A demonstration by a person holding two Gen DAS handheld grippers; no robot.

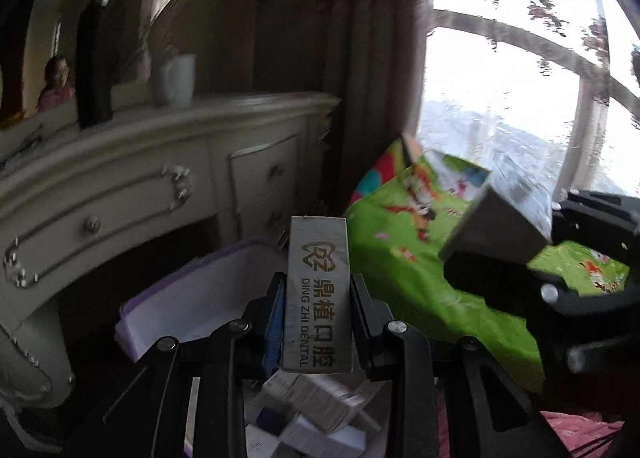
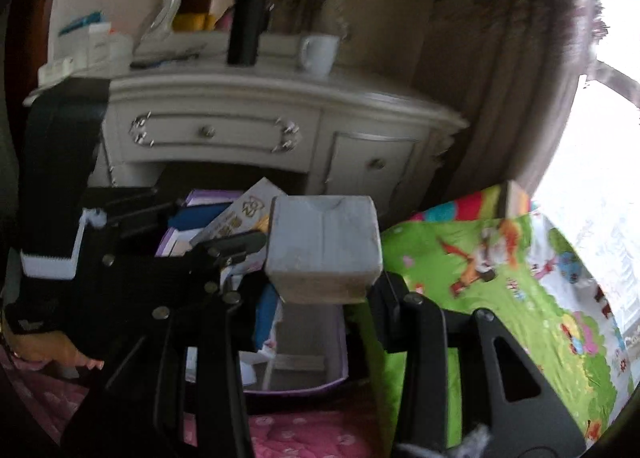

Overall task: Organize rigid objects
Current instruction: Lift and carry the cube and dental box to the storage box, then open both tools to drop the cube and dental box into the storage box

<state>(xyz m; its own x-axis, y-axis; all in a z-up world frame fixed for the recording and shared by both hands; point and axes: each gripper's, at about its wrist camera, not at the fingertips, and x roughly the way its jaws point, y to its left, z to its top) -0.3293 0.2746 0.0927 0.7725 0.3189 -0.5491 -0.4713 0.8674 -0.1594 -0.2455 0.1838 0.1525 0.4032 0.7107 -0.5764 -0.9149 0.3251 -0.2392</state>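
Two grippers each pinch a box above the purple bin [image 1: 192,290]: left gripper [image 1: 318,322] a dental box [image 1: 318,298], right gripper [image 2: 324,290] a grey box [image 2: 324,246]. Close together, they could bump and drop one.

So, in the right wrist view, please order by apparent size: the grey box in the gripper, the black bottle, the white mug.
1. grey box, though nearness to the camera enlarges it
2. black bottle
3. white mug
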